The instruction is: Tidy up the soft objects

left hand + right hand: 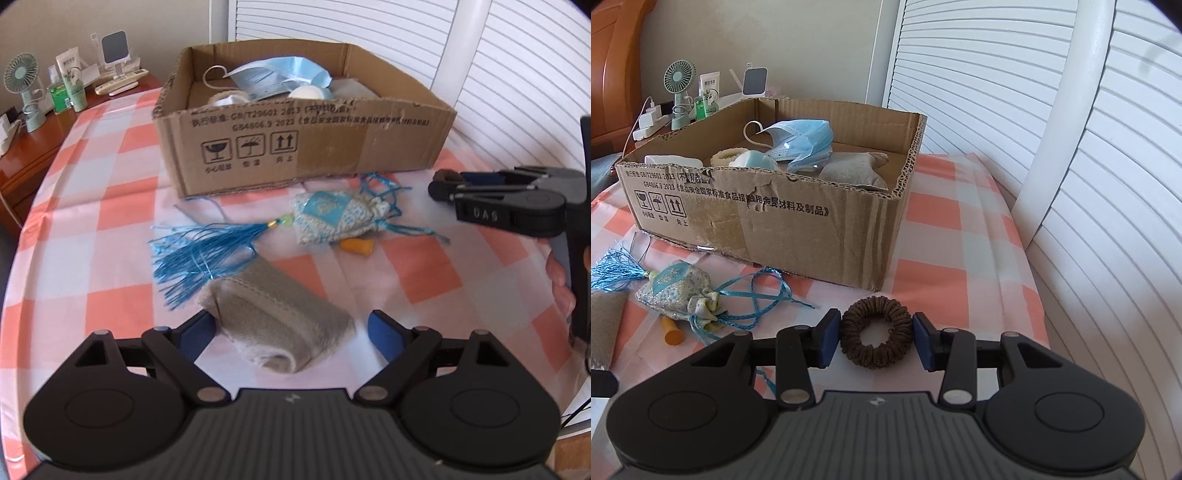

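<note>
While my right gripper [874, 341] pinches the brown scrunchie [875, 328] between its blue pads, both pads touching the ring's sides, I judge the grip good but shallow; the ring is soft and could squirm loose, so I want to lift it straight and slowly before swinging toward the cardboard box [798, 225] just ahead. My left gripper [291, 332] stands spread wide around the rolled grey cloth [280, 325]; one pad seems to brush the roll's left end, the other is clear of it, so nothing is held there yet. To do this step well I would carry the scrunchie over the near wall and release above a bare patch, clear of the blue face masks [801, 142] and the grey pouch [857, 173] already inside. Beyond the cloth, the tasselled sachet [332, 216] lies on the checked tablecloth [424, 258], near the box front, with a small orange thing [356, 247] just beside it; those wait.
</note>
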A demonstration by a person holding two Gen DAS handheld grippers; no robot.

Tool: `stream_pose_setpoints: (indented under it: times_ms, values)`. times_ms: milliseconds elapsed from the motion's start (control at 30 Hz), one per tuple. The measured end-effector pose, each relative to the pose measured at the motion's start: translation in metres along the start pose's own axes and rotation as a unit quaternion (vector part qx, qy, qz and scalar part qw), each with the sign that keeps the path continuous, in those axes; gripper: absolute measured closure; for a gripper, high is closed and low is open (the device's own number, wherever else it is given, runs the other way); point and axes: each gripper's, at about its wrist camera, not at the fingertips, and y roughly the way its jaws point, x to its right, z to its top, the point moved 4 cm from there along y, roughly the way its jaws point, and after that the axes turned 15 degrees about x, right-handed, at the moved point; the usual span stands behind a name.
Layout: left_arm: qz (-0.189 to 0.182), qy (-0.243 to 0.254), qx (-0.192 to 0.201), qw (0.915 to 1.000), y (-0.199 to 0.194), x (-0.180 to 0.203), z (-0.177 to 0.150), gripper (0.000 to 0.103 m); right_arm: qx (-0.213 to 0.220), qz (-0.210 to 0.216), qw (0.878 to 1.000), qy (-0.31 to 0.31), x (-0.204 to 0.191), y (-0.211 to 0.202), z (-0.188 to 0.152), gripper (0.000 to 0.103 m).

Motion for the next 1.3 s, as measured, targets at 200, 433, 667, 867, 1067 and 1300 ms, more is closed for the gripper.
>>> stream_pose_setpoints:
  times_ms: [200,433,667,867,1067,1300]
  values:
    - [0.014,0.023,0.004,0.9996,0.015,0.011,0.007,0.017,-0.001,-0.003,1.0,0.0,0.002,-0.002,0.0,0.056]
    - [0.036,0.022,0.004,0.9991,0.005,0.01,0.002,0.027,0.005,-0.003,1.0,-0.002,0.003,-0.006,0.002,0.055]
    - [0.028,0.009,0.005,0.9996,-0.002,0.011,0.005,0.06,0.015,0.001,1.0,-0.002,0.0,-0.017,0.008,0.056]
    - [0.027,0.027,0.003,0.9993,-0.01,0.012,0.005,0.068,0.021,0.011,1.0,0.003,0.001,-0.033,0.013,0.056]
    - [0.004,0.041,0.006,0.9991,-0.027,0.013,0.007,0.071,0.018,0.029,0.999,0.016,0.005,-0.049,0.015,0.056]
    - [-0.025,0.059,0.04,0.9971,-0.058,0.014,0.028,0.071,0.019,0.07,0.997,0.024,-0.001,-0.074,0.021,0.056]
